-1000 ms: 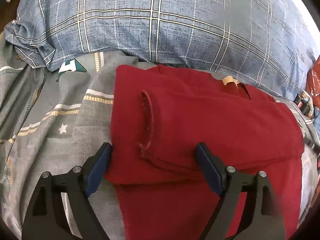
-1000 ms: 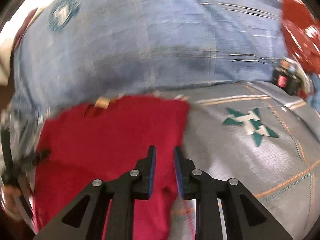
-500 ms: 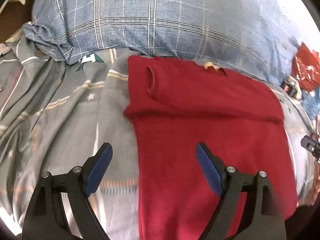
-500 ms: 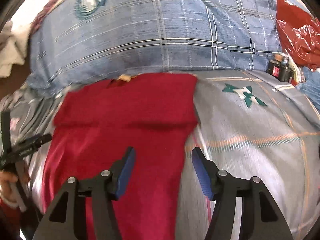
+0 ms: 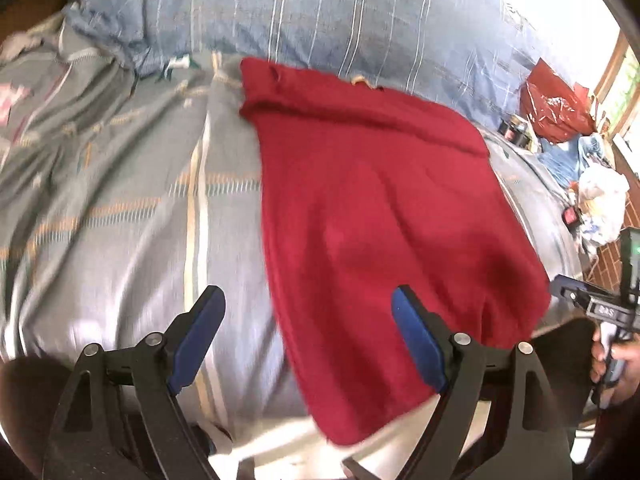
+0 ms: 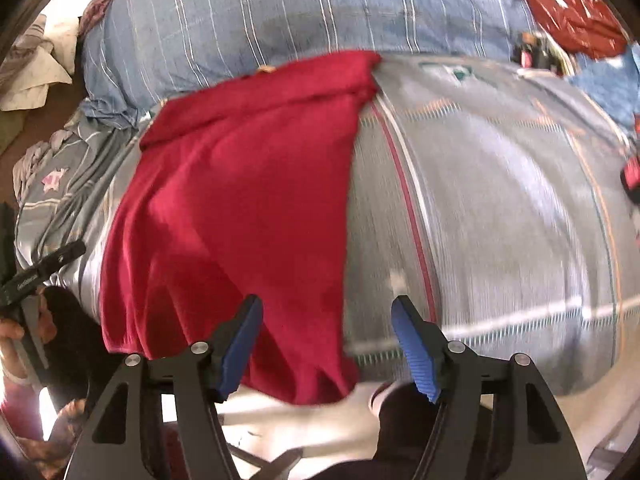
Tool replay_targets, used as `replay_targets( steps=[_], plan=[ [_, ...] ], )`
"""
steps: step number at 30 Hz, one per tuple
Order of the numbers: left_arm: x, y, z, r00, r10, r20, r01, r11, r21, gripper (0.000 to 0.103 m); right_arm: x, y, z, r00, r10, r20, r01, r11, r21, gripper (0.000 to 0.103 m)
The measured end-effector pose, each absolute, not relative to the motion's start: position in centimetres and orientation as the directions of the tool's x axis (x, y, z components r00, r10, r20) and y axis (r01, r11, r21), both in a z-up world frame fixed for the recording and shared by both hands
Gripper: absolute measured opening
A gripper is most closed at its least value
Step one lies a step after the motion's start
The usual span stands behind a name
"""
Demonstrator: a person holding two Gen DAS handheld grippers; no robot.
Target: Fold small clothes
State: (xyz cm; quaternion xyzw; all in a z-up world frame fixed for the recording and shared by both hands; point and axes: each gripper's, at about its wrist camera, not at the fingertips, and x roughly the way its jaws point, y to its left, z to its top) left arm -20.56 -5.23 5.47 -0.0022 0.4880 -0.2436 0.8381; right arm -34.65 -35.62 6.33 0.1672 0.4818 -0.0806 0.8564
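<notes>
**Red shirt flat on bed, both grippers open and empty**

Red shirt (image 5: 372,208) lies on the grey striped bedsheet (image 5: 132,216), collar end folded over, touching the blue plaid pillow (image 5: 320,12). Tan neck label at collar, unreadable. Left gripper (image 5: 308,332) wide open over the shirt's near-left edge, nothing held. Right gripper (image 6: 328,344) jaws have just been opening, hem below them, not gripped. Round emblem on the pillow, text blurred. Red plastic bag (image 5: 556,108) beyond the shirt's far-right corner.

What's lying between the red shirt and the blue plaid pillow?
Nothing. In the left wrist view the red shirt's far edge runs right up against the blue plaid pillow, with no bedsheet showing between them.
</notes>
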Motion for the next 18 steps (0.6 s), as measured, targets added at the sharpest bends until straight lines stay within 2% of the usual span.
replay_targets(
  steps=[4,14,18],
  plan=[
    [-22.3,-4.8,3.8,0.345,-0.415,-0.842,0.409,0.874,-0.263,0.086,-36.2,-35.9,5.1,0.514,0.059,-0.856,0.322,0.912,0.256,0.070],
    [-23.6,-5.7,1.2,0.249,-0.426,-0.870,0.397,0.864,-0.310,0.086,-36.5,-35.8,3.3,0.473,0.082,-0.877,0.332,0.906,0.264,0.071],
    [-23.8,-6.7,1.1,0.267,-0.410,-0.872,0.415,0.866,-0.280,0.086,-36.1,-35.8,2.4,0.438,0.089,-0.895,0.338,0.906,0.256,0.072]
  ],
)
